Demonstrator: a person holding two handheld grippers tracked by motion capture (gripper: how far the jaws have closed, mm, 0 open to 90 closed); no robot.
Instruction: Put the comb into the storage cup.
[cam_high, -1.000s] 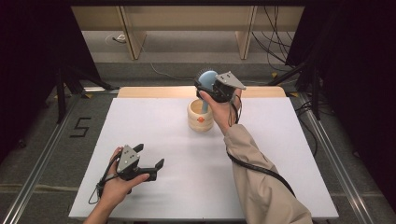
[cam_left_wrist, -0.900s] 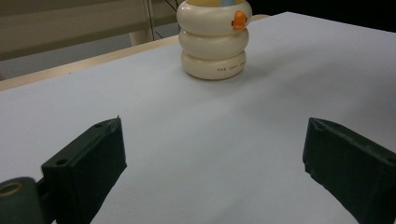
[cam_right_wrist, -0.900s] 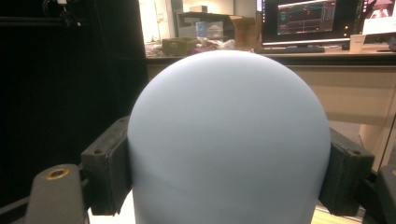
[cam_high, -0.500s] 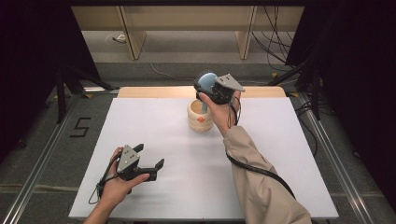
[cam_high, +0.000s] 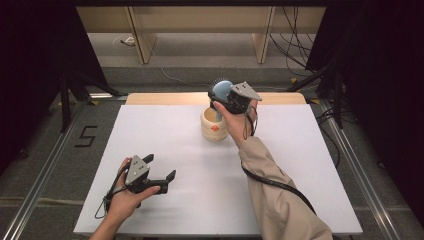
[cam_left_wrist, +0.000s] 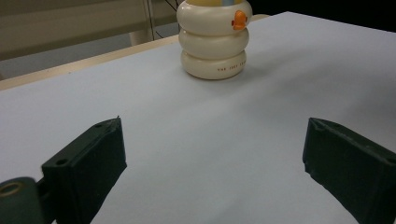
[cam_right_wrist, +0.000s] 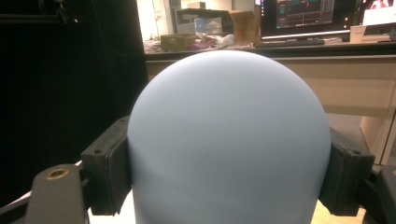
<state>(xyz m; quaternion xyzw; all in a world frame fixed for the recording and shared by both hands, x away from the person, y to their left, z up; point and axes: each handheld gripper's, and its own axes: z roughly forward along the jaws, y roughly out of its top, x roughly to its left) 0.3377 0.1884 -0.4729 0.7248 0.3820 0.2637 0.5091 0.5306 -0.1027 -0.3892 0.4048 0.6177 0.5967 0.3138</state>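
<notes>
The right gripper (cam_high: 223, 97) is pinching the rounded pale-blue head of a hairbrush (cam_high: 221, 90), one black jaw pressed against each flank of the head, as the right gripper view shows with the blue dome (cam_right_wrist: 229, 140) bulging up between them. In the high view a fringe of dark bristles edges the far side of the head, and a pale handle runs down from below the jaws into the mouth of a cream holder (cam_high: 214, 125) shaped like three stacked rings with a small orange duck on its side. The holder stands directly beneath the right gripper, on the white table (cam_high: 300, 165). How deep the handle sits inside cannot be told.

The left gripper (cam_high: 157, 172) rests low over the table well short of the holder, its jaws spread wide with nothing between them; its own view looks across bare white surface to the ringed holder (cam_left_wrist: 214, 42) ahead and slightly left of centre.

The step in hand appears to be either seating the brush in the holder or drawing it out; the frames alone do not settle which. Either way the next move calls for a straight vertical path, keeping the handle in line with the opening so the light holder is not tipped or dragged, while the idle left gripper could steady its base if needed
</notes>
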